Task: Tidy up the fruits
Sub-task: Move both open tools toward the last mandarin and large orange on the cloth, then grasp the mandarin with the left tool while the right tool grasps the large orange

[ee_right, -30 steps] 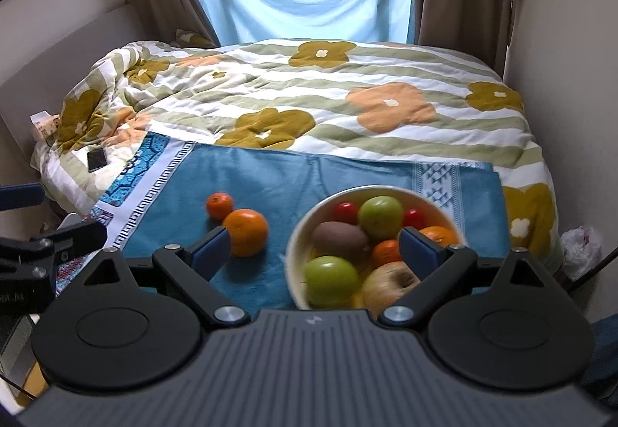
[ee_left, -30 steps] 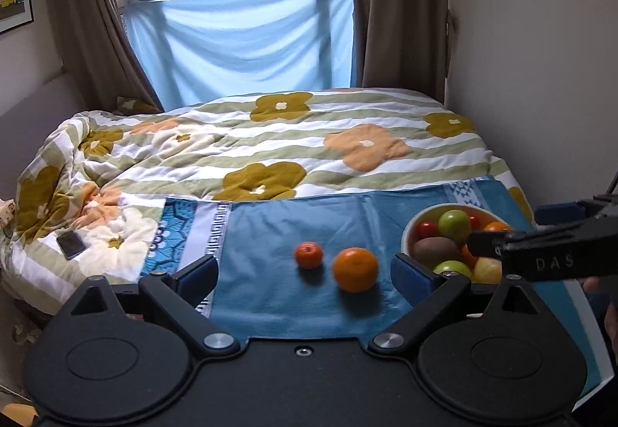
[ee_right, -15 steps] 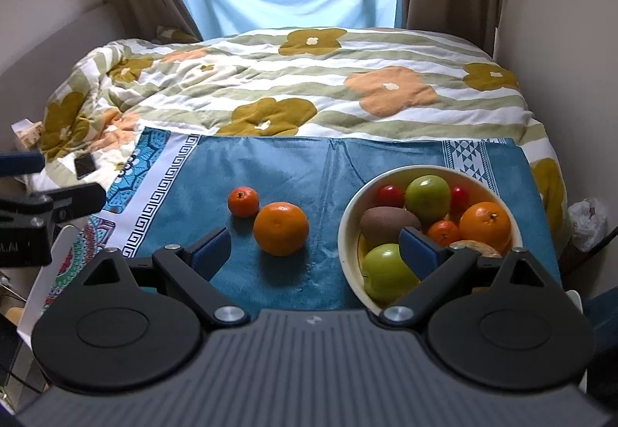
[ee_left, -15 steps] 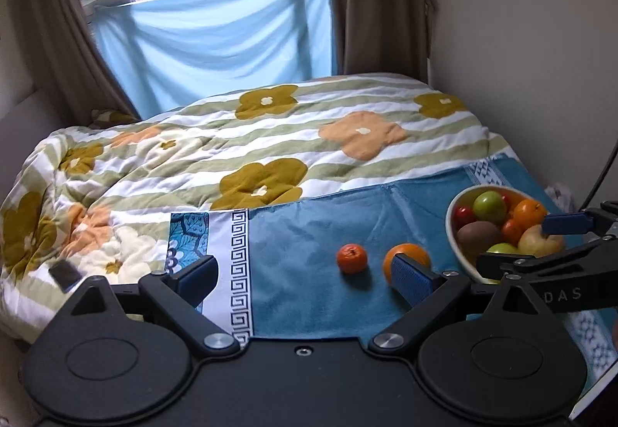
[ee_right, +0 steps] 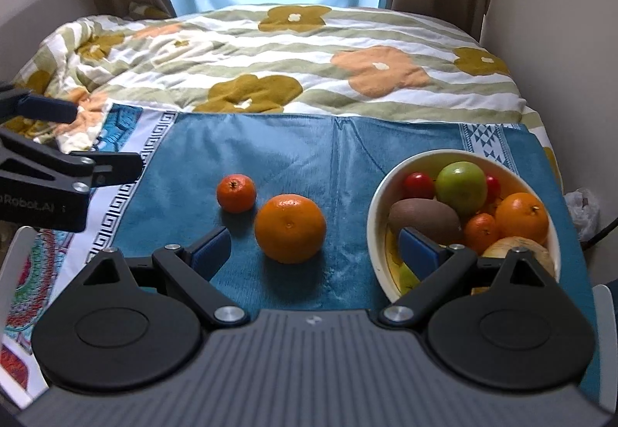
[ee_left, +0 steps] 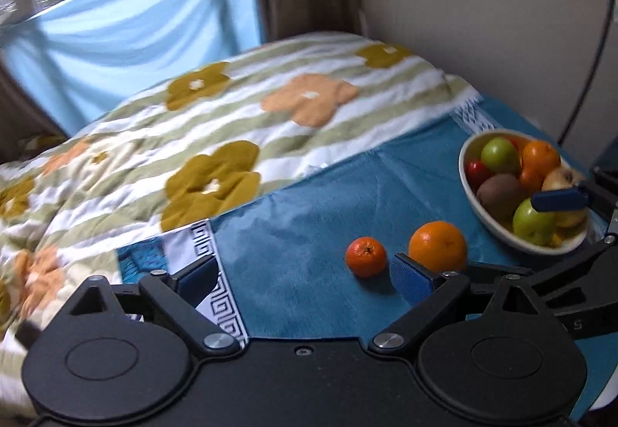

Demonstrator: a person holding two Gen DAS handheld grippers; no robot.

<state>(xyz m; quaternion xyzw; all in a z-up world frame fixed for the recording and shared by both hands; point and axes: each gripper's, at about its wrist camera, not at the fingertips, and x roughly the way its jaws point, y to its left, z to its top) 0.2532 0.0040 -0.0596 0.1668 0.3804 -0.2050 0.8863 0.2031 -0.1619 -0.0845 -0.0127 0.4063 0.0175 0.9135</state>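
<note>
Both grippers empty, fingers spread wide. The right gripper (ee_right: pixel 314 251) hangs low over the blue cloth (ee_right: pixel 293 152), with the big orange (ee_right: pixel 290 233) centre frame just ahead of the gap between its fingers. The left gripper (ee_left: pixel 305 278) is lower centre in its own view and aims at bare cloth; in the right wrist view it sticks in from the left edge.

Fruit positions:
- Small mandarin (ee_right: pixel 236 193) sits up-left of the big orange, close, possibly touching. Can't tell.
- Bowl (ee_right: pixel 376 218) is right of centre and already heaped: green apple (ee_right: pixel 460 188), kiwi (ee_right: pixel 424 220), another orange (ee_right: pixel 522 217), small red fruits, and a pale one at the near rim.

My read is that the two loose citrus go into the bowl next.

Risks:
- The cloth lies on a bed with a soft quilt (ee_right: pixel 309 56) underneath, so pressing down dents it. Round fruit may roll toward the dent or away from the fingers.
- The right finger pad (ee_right: pixel 419 253) overlaps the bowl rim in frame. If it really is that close, closing or sweeping right could clip the rim and tip or shove the bowl on the soft base.
- An off-centre pinch on the big orange will squirt it out, likely into the mandarin.
- The bowl is full. A drop on top can roll off or knock out a red one, and the bed edge is close on the right.
- The grippers are near each other, so crossed paths are possible if both go for the citrus.
- The left view is motion-blurred, so positions from it are rough.
</note>
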